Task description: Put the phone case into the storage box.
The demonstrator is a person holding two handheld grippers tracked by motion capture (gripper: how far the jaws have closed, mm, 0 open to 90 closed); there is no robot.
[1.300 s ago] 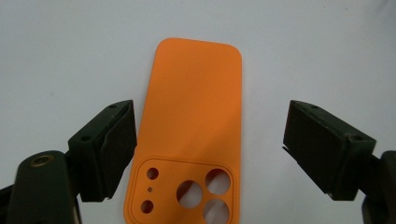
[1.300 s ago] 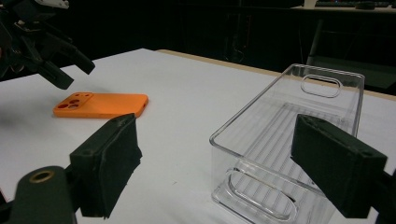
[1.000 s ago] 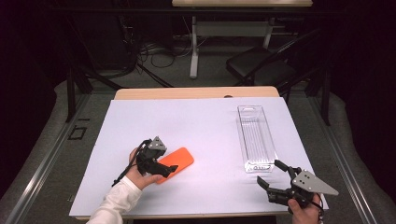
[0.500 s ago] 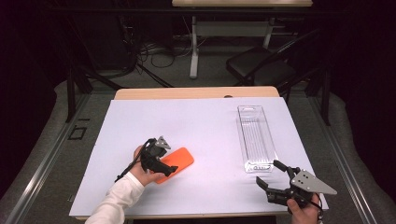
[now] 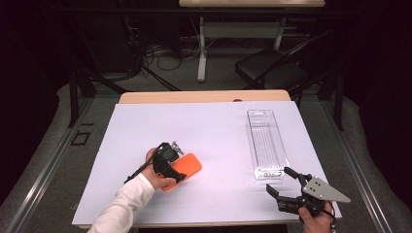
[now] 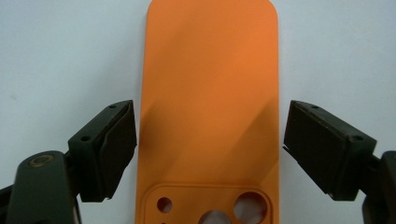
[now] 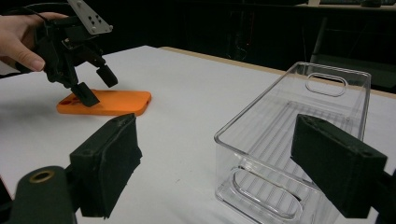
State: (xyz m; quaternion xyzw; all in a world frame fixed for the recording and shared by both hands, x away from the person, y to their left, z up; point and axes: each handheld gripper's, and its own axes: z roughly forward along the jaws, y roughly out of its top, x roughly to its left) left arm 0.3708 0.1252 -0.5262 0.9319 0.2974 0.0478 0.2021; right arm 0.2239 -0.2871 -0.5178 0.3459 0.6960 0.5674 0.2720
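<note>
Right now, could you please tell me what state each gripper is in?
Left gripper: open, jaws straddling the orange phone case, not clamped on it.
Right gripper: open, holding nothing, near the clear plastic bin.

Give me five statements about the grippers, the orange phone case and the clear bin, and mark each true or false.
1. The left gripper has its jaws open on either side of the orange phone case. True.
2. The orange phone case lies inside the clear bin. False: it lies flat on the white table cover, well apart from the bin.
3. The clear bin is empty. True.
4. The right gripper is shut on the bin's rim. False: its jaws are open and hold nothing, just short of the bin's near end.
5. The case shows its camera cutout at the end near the left gripper. True.
</note>
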